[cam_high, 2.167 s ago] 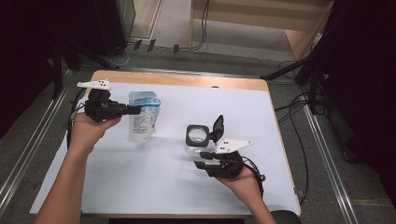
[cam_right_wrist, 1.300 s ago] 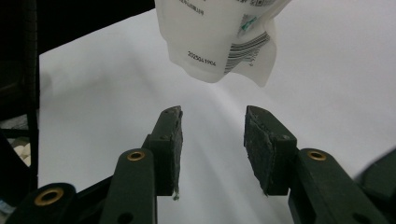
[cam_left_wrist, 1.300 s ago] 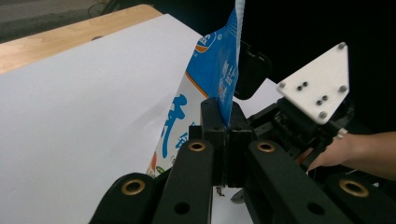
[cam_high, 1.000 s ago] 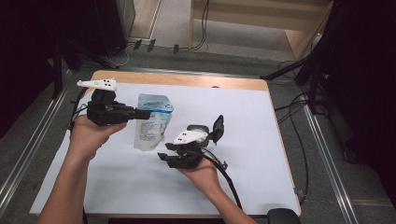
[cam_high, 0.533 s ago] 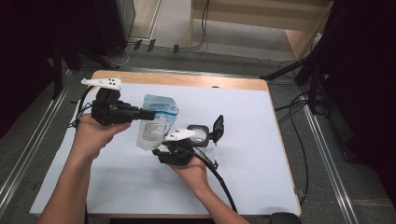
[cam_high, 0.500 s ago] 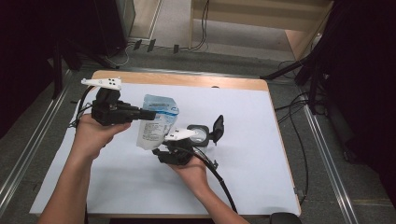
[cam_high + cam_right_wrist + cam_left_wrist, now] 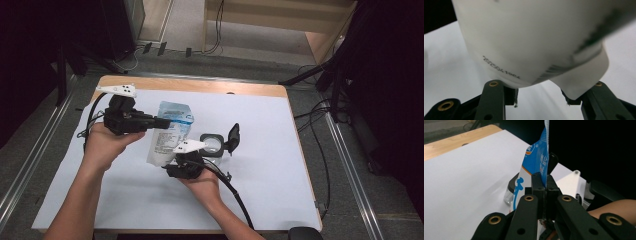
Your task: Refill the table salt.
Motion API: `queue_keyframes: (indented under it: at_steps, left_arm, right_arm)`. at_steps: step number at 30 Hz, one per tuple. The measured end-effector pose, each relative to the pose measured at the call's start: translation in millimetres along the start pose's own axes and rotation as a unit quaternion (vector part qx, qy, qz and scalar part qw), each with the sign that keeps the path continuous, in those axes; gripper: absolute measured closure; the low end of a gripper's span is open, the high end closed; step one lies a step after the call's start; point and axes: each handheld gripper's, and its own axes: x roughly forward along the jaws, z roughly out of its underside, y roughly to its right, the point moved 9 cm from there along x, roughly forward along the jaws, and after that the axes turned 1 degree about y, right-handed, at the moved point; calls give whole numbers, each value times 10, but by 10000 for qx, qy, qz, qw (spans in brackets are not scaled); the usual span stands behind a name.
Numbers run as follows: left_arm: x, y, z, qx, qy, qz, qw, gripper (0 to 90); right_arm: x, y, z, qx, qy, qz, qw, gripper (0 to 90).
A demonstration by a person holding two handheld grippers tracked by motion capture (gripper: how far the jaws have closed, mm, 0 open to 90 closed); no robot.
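The wooden table (image 7: 200, 86) is covered by a white sheet (image 7: 280, 150); a clear jar (image 7: 212, 145) rests on the sheet.

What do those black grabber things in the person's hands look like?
Each gripper, left and right, is black, with two flat jaws joined by brass-coloured rivets. A white three-cornered plate sits on top of each, and a black cable trails from each. The forearms are bare, no sleeves.

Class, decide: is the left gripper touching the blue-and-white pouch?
Touching. In the left gripper view, the left gripper has its jaws pinched shut on the pouch edge.
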Motion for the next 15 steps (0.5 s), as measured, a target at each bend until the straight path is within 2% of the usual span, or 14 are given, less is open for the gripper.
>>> queue_keyframes:
  at_steps: [6,11,13,15]
  left_arm:
    - [118,-76,8,-69,-98,-25,9999,900]
    - [194,-108,20,-98,-163,-31,9998,900]
    - [221,-94,23,-118,-192,91,9997,900]
    - [251,-69,15,-123,-179,167,9996,900]
  right_arm:
    - [-28,-40,58,-85,-39,-187,9998,528]
    - [-73,-49,84,-262,-33,-17,9996,446]
    - [-93,-59,95,-243,-51,1,9997,448]
    - [-109,-83,107,-159,-4,-80,9998,455]
